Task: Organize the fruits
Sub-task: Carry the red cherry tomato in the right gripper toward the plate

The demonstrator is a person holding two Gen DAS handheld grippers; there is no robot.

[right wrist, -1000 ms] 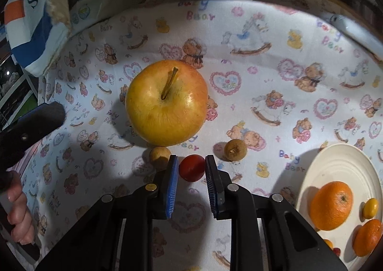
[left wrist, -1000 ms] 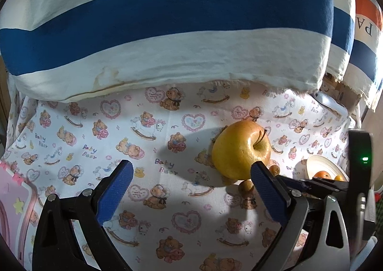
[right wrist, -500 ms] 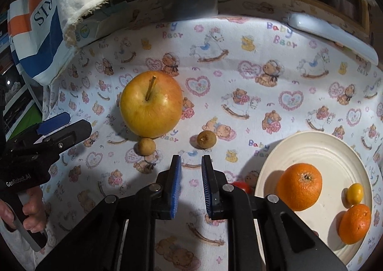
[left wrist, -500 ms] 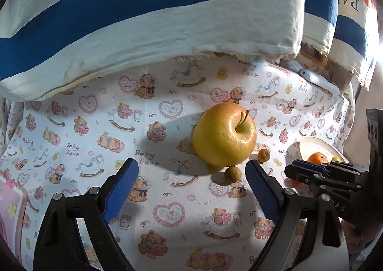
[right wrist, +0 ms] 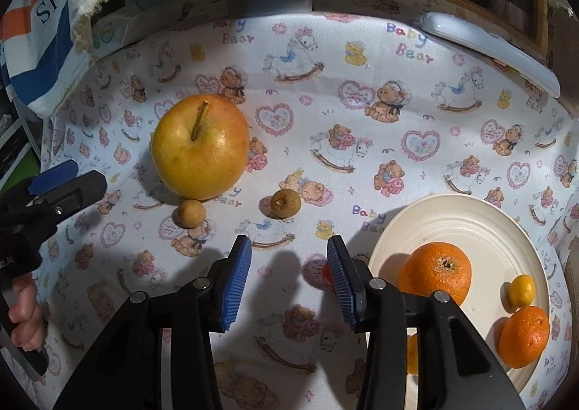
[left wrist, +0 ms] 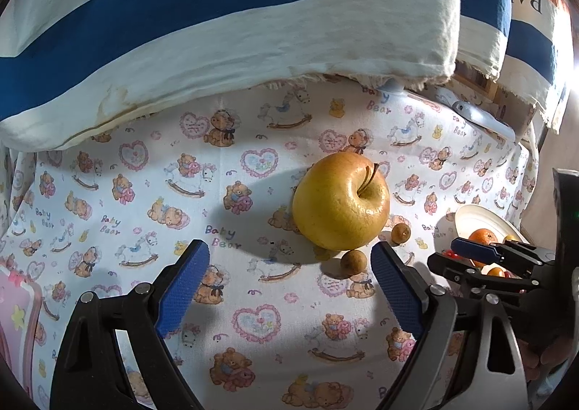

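My right gripper (right wrist: 289, 279) hangs low over the bear-print cloth (right wrist: 325, 91) with its blue pads spread and nothing between them. A small red fruit (right wrist: 327, 274) lies on the cloth just beside the right pad, half hidden behind it; it looks like a cherry tomato, though I cannot be sure from this angle. The white plate (right wrist: 470, 222) sits near, to the right of that pad, holding a large orange (right wrist: 436, 270), a smaller orange (right wrist: 524, 335) and a little yellow fruit (right wrist: 521, 288).

Ahead and to the left of the right gripper stands the yellow apple (right wrist: 200, 147), stem up, with two small brown fruits near it: one (right wrist: 190, 213) almost touching its base, the other (right wrist: 285, 203) a little apart.

My left gripper (left wrist: 289, 283) is also wide open and empty, the apple (left wrist: 340, 201) just beyond its right pad.
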